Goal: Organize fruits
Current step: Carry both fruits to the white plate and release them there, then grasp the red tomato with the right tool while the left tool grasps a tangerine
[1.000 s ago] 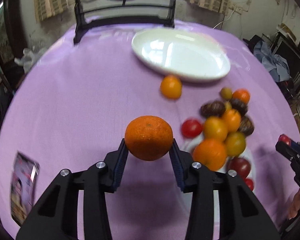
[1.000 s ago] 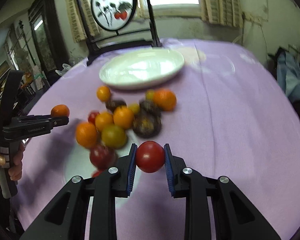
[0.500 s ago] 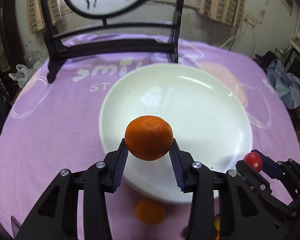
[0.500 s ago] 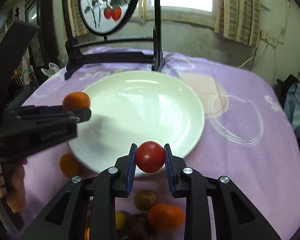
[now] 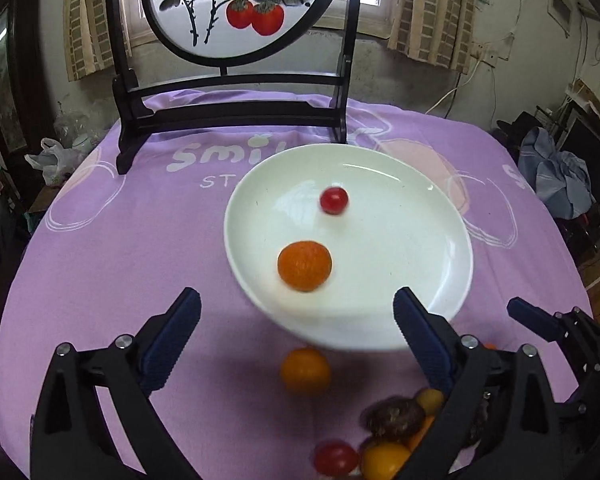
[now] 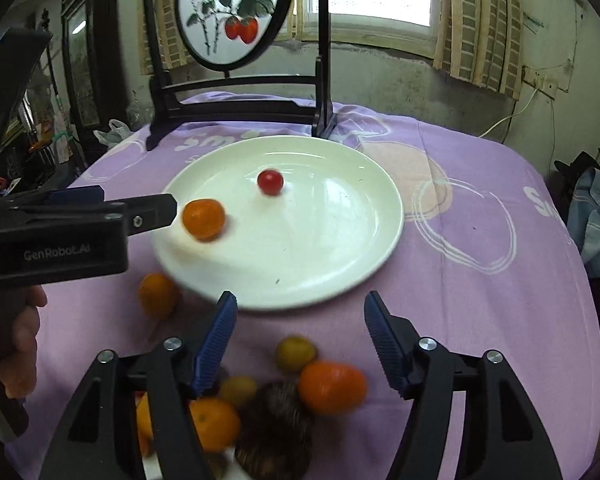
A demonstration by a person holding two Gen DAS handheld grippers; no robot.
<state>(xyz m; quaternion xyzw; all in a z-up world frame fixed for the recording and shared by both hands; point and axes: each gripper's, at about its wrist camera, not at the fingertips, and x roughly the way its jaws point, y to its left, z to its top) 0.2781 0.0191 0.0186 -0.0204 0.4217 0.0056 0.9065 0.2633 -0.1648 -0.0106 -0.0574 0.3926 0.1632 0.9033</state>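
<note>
A white plate point(image 5: 428, 248) point(image 6: 340, 240) lies on the purple cloth. An orange mandarin point(image 5: 304, 265) point(image 6: 203, 219) and a red cherry tomato point(image 5: 334, 200) point(image 6: 270, 182) lie in it. My left gripper point(image 5: 296, 324) is open and empty, just short of the plate's near rim; it shows from the side in the right wrist view point(image 6: 156, 210). My right gripper point(image 6: 300, 332) is open and empty, near the plate's front edge. A pile of mixed fruits point(image 6: 284, 392) point(image 5: 392, 436) lies under both grippers.
A loose orange fruit point(image 5: 305, 370) point(image 6: 158, 294) lies on the cloth beside the plate's near rim. A dark wooden stand with a round painted screen point(image 5: 236, 12) point(image 6: 232, 16) stands behind the plate. Clothes point(image 5: 556, 180) lie off the table's right side.
Both grippers have opened and drawn back from the plate. The mandarin and the cherry tomato have left the jaws and now lie in the plate.
</note>
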